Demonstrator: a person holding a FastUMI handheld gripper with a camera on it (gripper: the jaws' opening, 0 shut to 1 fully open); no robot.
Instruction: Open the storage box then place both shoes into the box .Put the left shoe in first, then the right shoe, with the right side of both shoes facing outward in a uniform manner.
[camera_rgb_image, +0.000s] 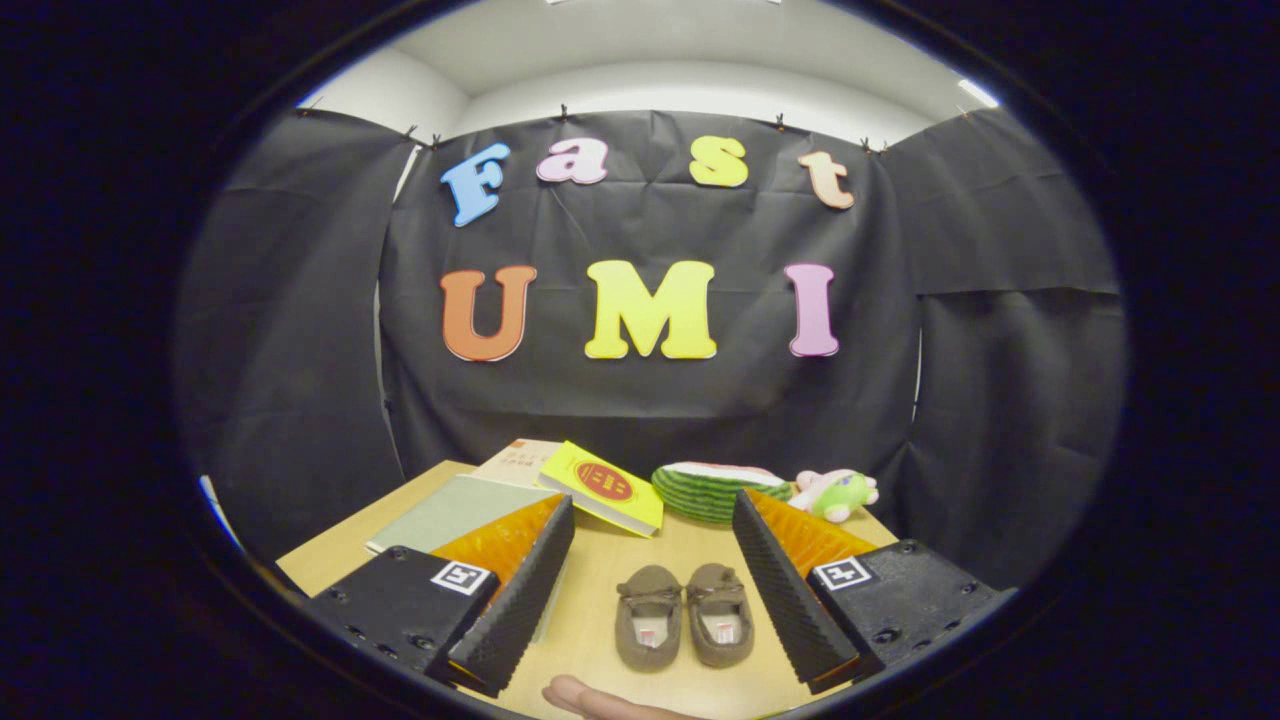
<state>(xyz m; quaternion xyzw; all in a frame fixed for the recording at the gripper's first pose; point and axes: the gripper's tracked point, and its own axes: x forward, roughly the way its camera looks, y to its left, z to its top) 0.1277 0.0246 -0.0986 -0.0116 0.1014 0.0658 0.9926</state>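
Bench (590, 585) carries books, a melon-striped cushion and a plush toy along its far side. Gripper (655, 590) held above it, fingers spread wide, gripping nothing. Shoes (683, 615) lie side by side between the fingers (slightly ahead), toes pointing away, long axes in line with the fingers. A fingertip (590, 698) shows nearest. No box visible.

Two brown shoes (683, 614), three books (603, 487), one watermelon-slice toy (712, 489), one plush toy (835, 493), one fingertip (590, 698), tongs (653, 545) spread wide

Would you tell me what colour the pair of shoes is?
Brown, seen in the gripper view: shoes between the open jaws.
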